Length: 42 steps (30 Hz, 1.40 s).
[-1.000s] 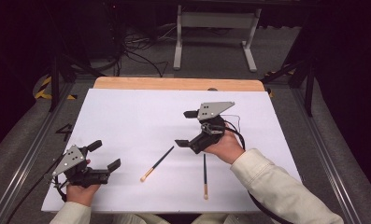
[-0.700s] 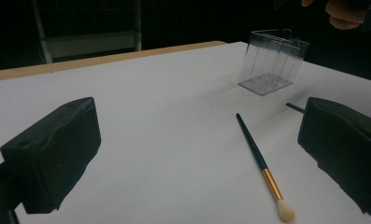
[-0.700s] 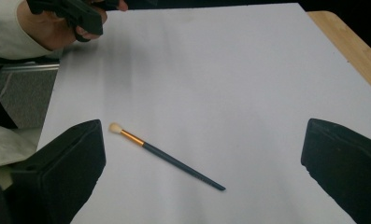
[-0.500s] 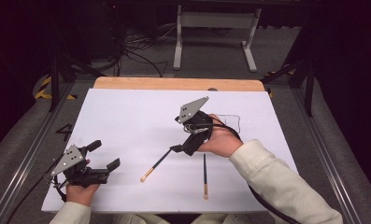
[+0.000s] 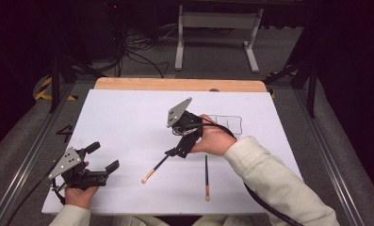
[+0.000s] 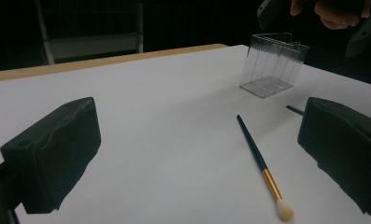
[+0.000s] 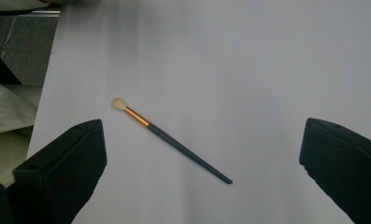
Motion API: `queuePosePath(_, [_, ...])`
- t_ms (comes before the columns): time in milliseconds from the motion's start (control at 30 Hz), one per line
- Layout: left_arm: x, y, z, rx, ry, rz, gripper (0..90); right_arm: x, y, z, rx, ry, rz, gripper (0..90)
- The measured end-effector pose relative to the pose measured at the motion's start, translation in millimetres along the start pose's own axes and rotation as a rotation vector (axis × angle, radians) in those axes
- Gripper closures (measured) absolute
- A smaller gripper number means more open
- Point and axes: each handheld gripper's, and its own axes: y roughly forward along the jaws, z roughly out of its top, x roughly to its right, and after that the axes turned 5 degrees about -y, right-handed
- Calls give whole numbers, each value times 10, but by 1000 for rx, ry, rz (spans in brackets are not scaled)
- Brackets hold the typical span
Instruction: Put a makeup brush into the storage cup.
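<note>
White-tipped brush (image 5: 154,169) lies flat mid-worktop (image 5: 128,117), second brush (image 5: 206,176) just right of it. Right claw (image 5: 175,151) hangs over the first brush's dark end, jaws wide apart. Left claw (image 5: 104,162) near front-left edge, also apart. Clear divided box (image 6: 273,64) far right.

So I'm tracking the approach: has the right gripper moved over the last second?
Yes. The right gripper has swung left and toward the person, from beside the straight-lying brush to over the dark handle end of the slanted makeup brush.
</note>
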Motion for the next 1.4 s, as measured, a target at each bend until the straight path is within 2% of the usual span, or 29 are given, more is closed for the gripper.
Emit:
queuePosePath(433, [-14, -48, -3, 6, -6, 9, 3, 10, 281, 114, -72, -23, 54, 27])
queuePosePath(567, [-16, -36, -6, 6, -11, 4, 3, 17, 391, 128, -119, -23, 91, 37])
queuePosePath(733, [-18, -39, -4, 8, -10, 2, 3, 12, 479, 157, -163, -30, 104, 37])
queuePosePath(933, [-22, -34, -7, 3, -18, -1, 3, 21, 564, 115, -160, -23, 121, 37])
queuePosePath(1033, [-18, -32, -5, 0, -19, -1, 3, 21, 626, 85, -178, -20, 131, 48])
queuePosePath(1400, [-27, -17, -10, -7, -23, -2, 3, 9, 874, -54, -221, -49, 162, 148])
